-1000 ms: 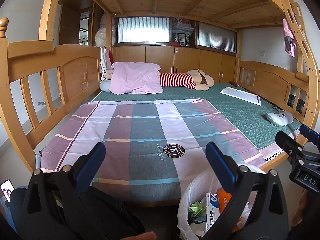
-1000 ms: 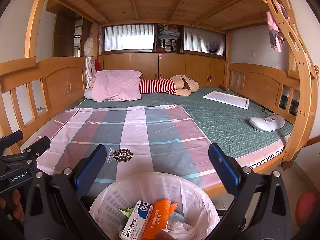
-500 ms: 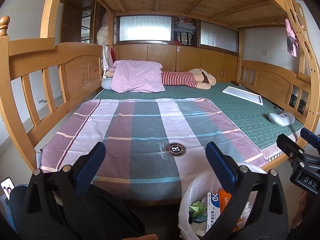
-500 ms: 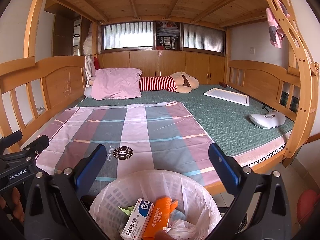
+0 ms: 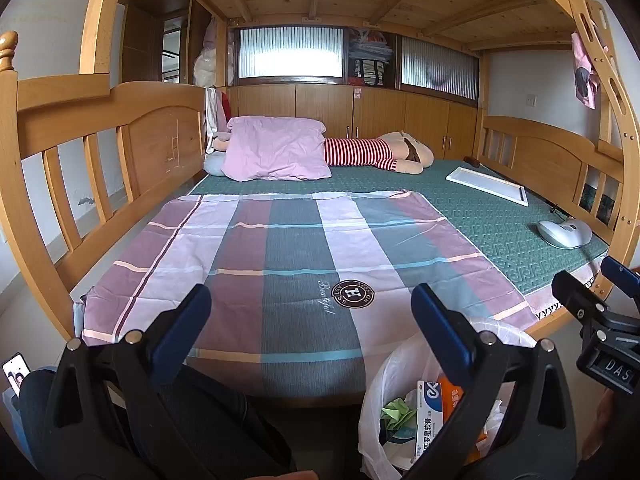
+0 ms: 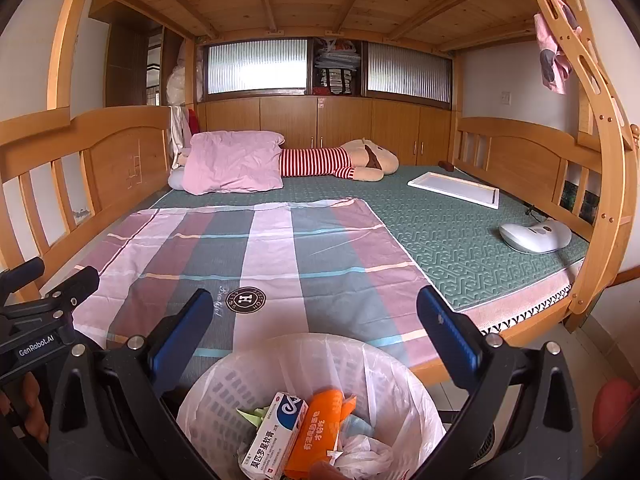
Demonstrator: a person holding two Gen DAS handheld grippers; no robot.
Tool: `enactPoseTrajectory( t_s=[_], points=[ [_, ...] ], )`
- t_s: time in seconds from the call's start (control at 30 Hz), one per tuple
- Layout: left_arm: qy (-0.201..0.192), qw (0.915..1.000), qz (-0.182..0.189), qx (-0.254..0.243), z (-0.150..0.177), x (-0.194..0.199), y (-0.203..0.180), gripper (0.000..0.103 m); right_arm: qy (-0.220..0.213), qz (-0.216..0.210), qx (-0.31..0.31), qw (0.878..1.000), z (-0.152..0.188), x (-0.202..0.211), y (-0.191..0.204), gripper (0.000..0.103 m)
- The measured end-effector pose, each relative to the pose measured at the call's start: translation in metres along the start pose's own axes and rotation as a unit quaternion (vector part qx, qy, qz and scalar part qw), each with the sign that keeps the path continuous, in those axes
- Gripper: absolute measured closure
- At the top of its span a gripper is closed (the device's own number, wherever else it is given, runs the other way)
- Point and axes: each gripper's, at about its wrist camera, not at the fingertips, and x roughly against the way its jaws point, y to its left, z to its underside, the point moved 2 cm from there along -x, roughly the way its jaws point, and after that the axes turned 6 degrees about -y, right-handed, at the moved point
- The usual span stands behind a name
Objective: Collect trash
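The waste bin (image 6: 308, 396) runs off the bottom edge — its base is unseen. In the left view the right tong arm covers much of the bin's contents. A phone (image 5: 16, 372) at the left edge shows a screen too small to read.

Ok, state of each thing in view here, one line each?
left gripper: open, holding nothing
right gripper: open, above the bin
white lined plastic bin: upright, partly filled
white-blue carton box: inside bin, tilted
orange packet: inside bin beside box
striped pink-grey sheet: spread flat
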Motion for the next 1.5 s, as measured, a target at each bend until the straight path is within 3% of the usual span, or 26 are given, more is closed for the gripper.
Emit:
enactPoseTrajectory(
  t_s=[1.5],
  points=[
    [0.007, 1.0000, 0.000, -0.002, 0.0081, -0.0025, -0.0002, 0.003, 0.007, 0.001, -0.003, 1.000, 0.0064, -0.0023, -0.0008, 0.004]
  ],
)
